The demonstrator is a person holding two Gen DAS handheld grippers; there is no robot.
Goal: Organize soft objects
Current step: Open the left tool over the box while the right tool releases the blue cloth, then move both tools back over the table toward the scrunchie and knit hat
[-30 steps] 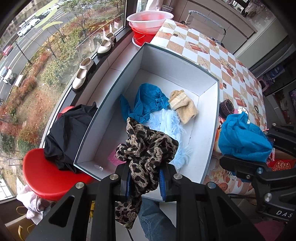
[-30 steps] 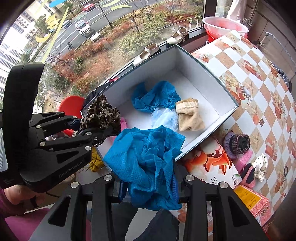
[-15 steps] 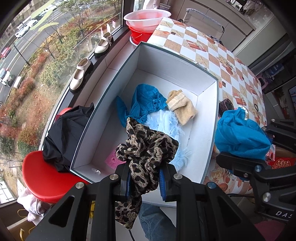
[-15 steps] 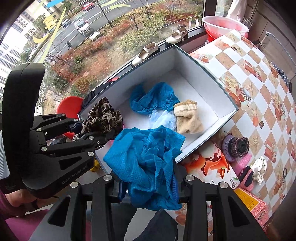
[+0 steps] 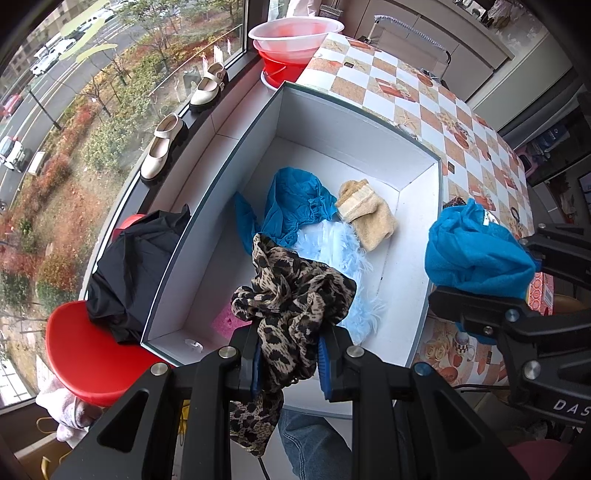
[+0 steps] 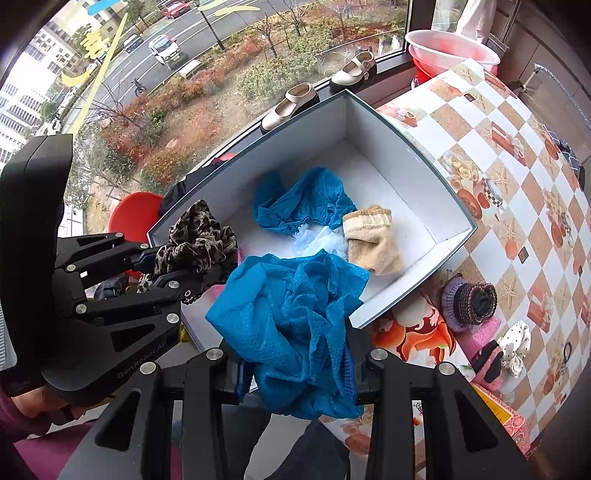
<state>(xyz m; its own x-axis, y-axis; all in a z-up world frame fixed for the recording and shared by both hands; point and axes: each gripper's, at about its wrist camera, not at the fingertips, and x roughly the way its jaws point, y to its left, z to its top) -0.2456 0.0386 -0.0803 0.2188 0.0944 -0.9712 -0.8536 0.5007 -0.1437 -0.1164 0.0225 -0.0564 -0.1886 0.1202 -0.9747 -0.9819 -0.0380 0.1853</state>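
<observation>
My left gripper (image 5: 290,356) is shut on a leopard-print cloth (image 5: 295,291) and holds it over the near end of a white open box (image 5: 343,125). My right gripper (image 6: 295,363) is shut on a blue mesh cloth (image 6: 291,306), held over the box's near corner (image 6: 391,136). Inside the box lie a blue cloth (image 5: 295,201), a pale blue fluffy piece (image 5: 340,251), a beige sock (image 5: 369,214) and a pink piece (image 5: 227,319). In the right wrist view the left gripper (image 6: 210,273) with the leopard cloth (image 6: 199,240) is at the left.
The box sits on a checkered tablecloth (image 6: 517,155). A knitted purple hat (image 6: 469,301), pink item (image 6: 480,339) and dotted scrunchie (image 6: 517,343) lie right of the box. A red stool (image 5: 85,354) with black cloth (image 5: 133,266), shoes (image 5: 162,147) and basins (image 5: 295,33) stand along the window.
Both grippers have drifted slightly toward the box with their cloths still held; the box looks a little closer and more centred in both views.
</observation>
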